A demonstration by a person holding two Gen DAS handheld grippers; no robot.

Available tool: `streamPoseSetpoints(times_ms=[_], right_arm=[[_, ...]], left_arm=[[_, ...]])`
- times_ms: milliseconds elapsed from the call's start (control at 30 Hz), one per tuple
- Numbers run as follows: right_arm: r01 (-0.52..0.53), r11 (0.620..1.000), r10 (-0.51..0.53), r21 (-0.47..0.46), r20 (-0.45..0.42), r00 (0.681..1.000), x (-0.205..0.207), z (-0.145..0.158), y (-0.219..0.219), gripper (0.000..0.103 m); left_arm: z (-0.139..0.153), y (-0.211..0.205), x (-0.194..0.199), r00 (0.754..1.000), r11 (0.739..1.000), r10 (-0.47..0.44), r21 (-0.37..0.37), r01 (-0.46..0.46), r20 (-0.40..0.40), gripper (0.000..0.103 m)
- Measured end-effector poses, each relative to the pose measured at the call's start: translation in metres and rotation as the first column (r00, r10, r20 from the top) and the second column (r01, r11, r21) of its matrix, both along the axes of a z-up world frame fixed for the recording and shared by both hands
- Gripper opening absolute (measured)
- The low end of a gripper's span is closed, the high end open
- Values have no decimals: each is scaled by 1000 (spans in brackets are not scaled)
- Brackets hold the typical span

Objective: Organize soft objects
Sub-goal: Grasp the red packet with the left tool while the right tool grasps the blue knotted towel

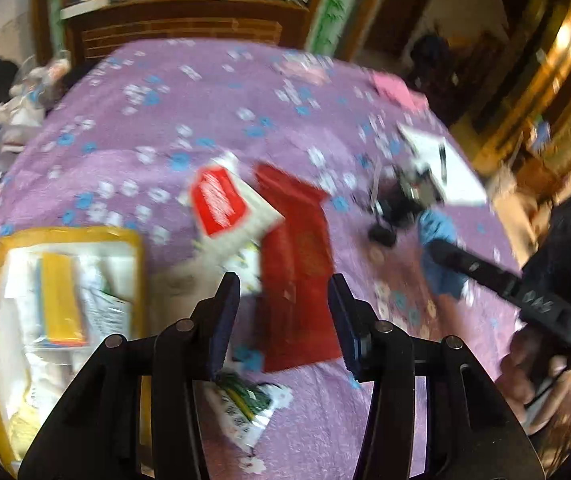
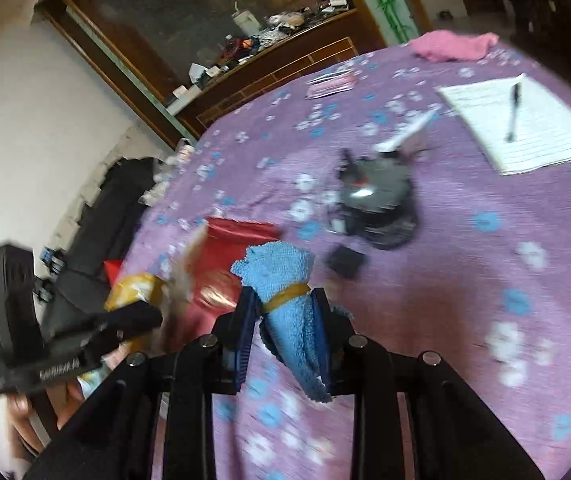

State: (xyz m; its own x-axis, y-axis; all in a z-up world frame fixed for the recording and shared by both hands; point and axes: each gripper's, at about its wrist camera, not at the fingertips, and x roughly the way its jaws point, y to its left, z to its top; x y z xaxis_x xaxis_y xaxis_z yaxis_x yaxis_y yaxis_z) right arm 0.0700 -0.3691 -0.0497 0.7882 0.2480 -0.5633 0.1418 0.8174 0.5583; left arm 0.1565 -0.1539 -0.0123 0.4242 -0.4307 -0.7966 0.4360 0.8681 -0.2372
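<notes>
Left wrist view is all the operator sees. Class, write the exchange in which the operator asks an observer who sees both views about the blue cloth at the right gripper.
Operator: Is the blue cloth actually gripped?
Observer: Yes. The right gripper has both fingers pressed on the blue cloth.
Operator: Is it loose or bundled?
Observer: Bundled. It is rolled up, with a yellowish band around it.
</notes>
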Motion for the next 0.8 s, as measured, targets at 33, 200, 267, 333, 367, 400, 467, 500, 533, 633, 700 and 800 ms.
streamPoseSetpoints(times_ms=[33,200,267,333,367,400,467,500,533,633,700,800], right_arm=[[5,1000,-5,12,15,1000,4,-2,1,27],[45,998,-46,42,12,999,4,-22,-4,27],[61,997,-61,39,19,998,-1,-23,-9,27],[77,996,-77,38,10,997,0,-25,-12,27],[81,996,-81,41,6,997,-1,-26,-13,27],[80,996,-80,45,5,997,-2,-25,-13,27],[81,996,-81,39,3,997,-3,-25,-10,27],[76,997,-76,34,1,997,-3,-25,-8,27],[70,997,-70,31,-2,998,-2,-24,-6,27],[54,999,-53,11,-18,998,1,-24,2,27],[52,999,-52,-12,-23,998,2,-24,5,27],[46,999,-47,-27,-32,998,6,-25,6,27]], left_arm=[[3,5,3,1000,999,20,-30,-21,-11,50],[-4,-19,8,1000,1000,-8,19,9,-23,63],[-10,-41,11,999,996,-35,83,35,-4,63],[-16,-56,11,997,988,-74,133,73,1,63],[-22,-61,10,997,982,-71,177,71,-11,63],[-30,-63,9,997,977,-69,197,75,-39,63],[-46,-59,13,993,978,-49,195,70,-110,63],[-55,-57,15,988,984,-37,168,62,-148,62],[-59,-56,17,985,988,-39,138,62,-169,59],[-63,-53,18,993,990,14,142,3,-118,38],[-62,-47,13,993,993,22,116,-9,-114,27],[-55,-36,5,992,999,5,46,0,-122,19]])
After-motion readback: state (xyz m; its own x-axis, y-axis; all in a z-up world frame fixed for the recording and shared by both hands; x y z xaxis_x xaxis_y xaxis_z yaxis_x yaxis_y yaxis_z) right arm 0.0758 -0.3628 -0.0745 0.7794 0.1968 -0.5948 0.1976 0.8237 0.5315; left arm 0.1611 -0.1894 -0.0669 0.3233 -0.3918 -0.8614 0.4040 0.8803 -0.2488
